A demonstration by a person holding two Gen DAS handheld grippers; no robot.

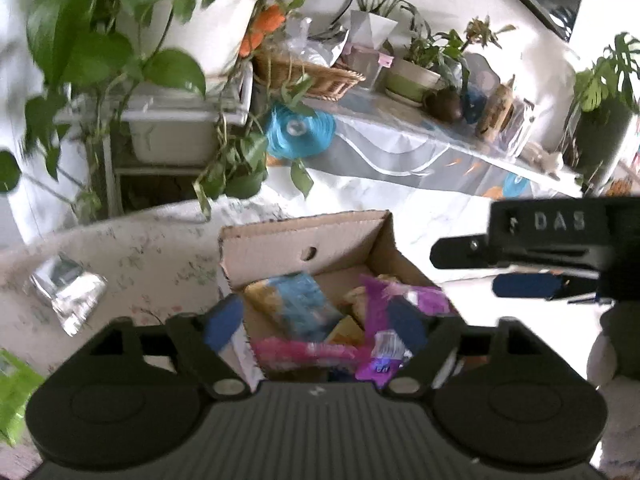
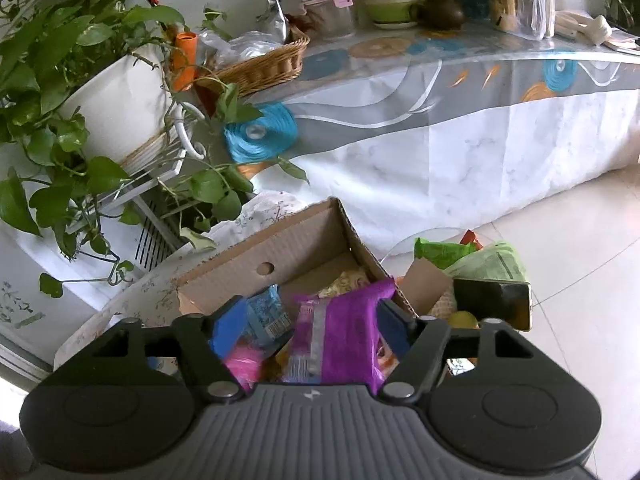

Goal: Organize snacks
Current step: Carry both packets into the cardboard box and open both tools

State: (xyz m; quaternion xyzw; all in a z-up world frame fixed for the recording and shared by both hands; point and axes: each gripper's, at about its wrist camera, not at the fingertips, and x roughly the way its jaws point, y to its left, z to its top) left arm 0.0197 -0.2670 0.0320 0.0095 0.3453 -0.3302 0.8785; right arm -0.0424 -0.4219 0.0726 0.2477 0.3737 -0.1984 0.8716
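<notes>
A brown cardboard box (image 2: 304,248) holds bright packets — a purple one (image 2: 344,332), a pink one (image 1: 304,354), a blue-and-yellow one (image 1: 296,304). Gripper pads (image 2: 228,330) are blue on black fingers. The tablecloth (image 2: 440,120) — white, grey swirls, blue and orange discs. A silver packet (image 1: 68,292) lies on a floral cloth (image 1: 152,248).

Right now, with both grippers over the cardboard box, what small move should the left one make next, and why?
Probably lift the left gripper back and swing it toward the crinkled silver foil packet lying outside the open brown cardboard box. Its fingers stand open with nothing clamped, several snack packets already lie in the box, and the silver one appears to be waiting on the floral cloth.
</notes>
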